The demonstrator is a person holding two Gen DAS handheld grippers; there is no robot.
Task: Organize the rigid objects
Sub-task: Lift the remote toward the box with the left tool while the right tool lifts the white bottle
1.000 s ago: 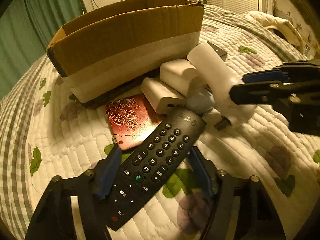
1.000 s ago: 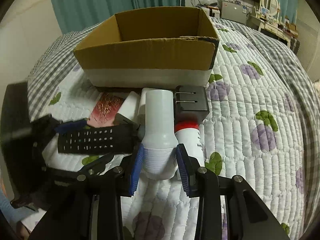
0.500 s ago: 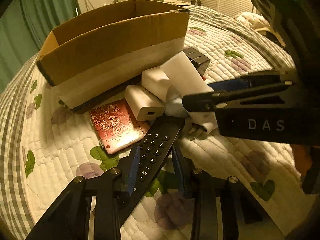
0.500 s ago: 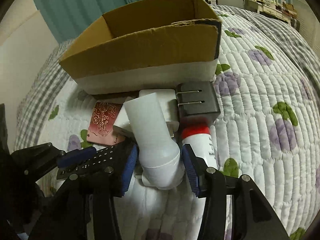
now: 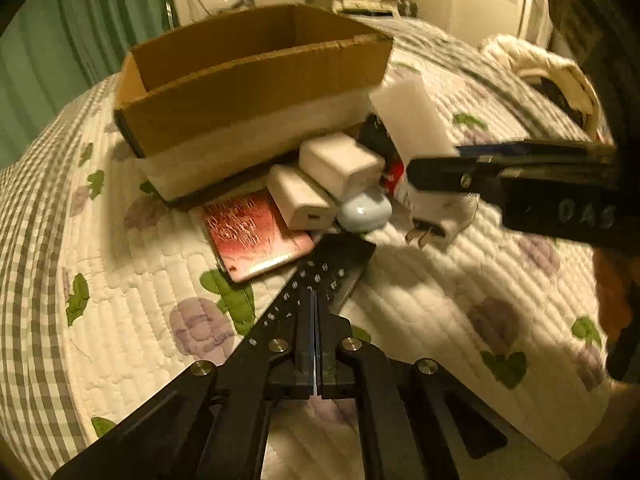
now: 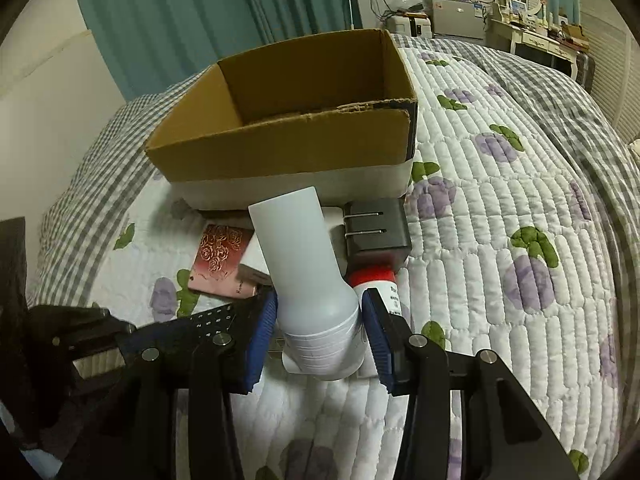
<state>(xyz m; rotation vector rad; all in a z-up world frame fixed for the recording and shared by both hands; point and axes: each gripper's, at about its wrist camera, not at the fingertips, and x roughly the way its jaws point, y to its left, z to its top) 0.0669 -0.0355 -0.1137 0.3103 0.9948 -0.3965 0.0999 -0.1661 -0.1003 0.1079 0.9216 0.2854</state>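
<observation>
The left claw [image 5: 315, 312] has closed fully, its jaws meeting above the black remote [image 5: 320, 280] on the bed, while the right claw [image 6: 320, 328], clamped on the white plug-in device [image 6: 308, 268], has tilted it toward the empty cardboard box [image 6: 280, 152], ready for loading

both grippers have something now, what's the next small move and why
Probably lift the right gripper with its white plug-in device toward the cardboard box: the device looks firmly pinched, the box shows nothing inside, and the left gripper has only just closed on the remote.
</observation>
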